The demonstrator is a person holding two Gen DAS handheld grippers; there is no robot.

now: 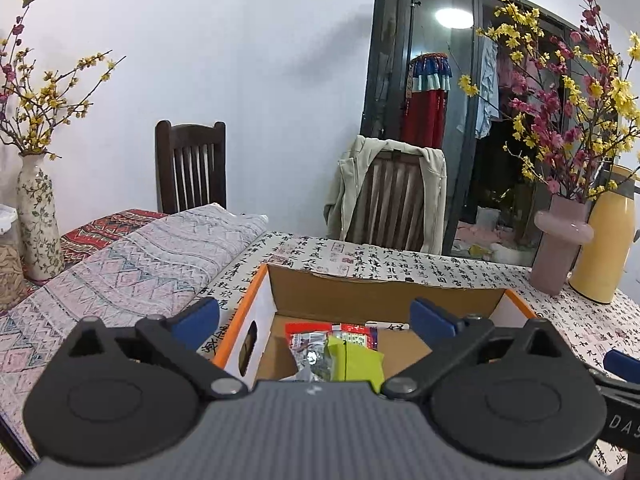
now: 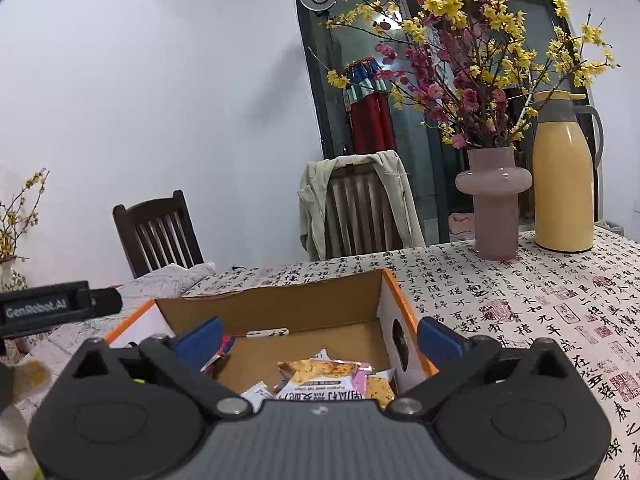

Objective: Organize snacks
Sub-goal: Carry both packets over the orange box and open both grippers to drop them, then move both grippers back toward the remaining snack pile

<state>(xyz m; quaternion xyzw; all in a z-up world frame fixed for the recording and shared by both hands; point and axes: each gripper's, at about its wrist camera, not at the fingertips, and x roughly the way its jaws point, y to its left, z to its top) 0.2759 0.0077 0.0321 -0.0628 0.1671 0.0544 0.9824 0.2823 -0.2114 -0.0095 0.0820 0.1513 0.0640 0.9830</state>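
Both claws hang wide apart over an open cardboard box, and nothing sits between their blue pads. Left claw point(image 1: 314, 316) hovers above the box's left half; its left pad is outside the box's left wall, over the cloth, and its right pad is above the box floor. Right claw point(image 2: 320, 338) hovers above the right half, its right pad just outside the right wall with the oval handle hole.

Box point(image 1: 376, 294) rests on a table point(image 2: 520, 300) covered in a cloth printed with black calligraphy. Its rim is edged in orange. Snacks lie on its floor: a green packet point(image 1: 354, 360) beside a red packet point(image 1: 352, 334) on the left side, and a pale biscuit packet point(image 2: 320, 380) with pink trim on the right.

Behind the box stand a pink vase point(image 2: 495, 204) of yellow and red blossom and a yellow flask point(image 2: 564, 176). Two wooden chairs sit at the far edge; a pale jacket point(image 1: 348, 184) is draped over one.
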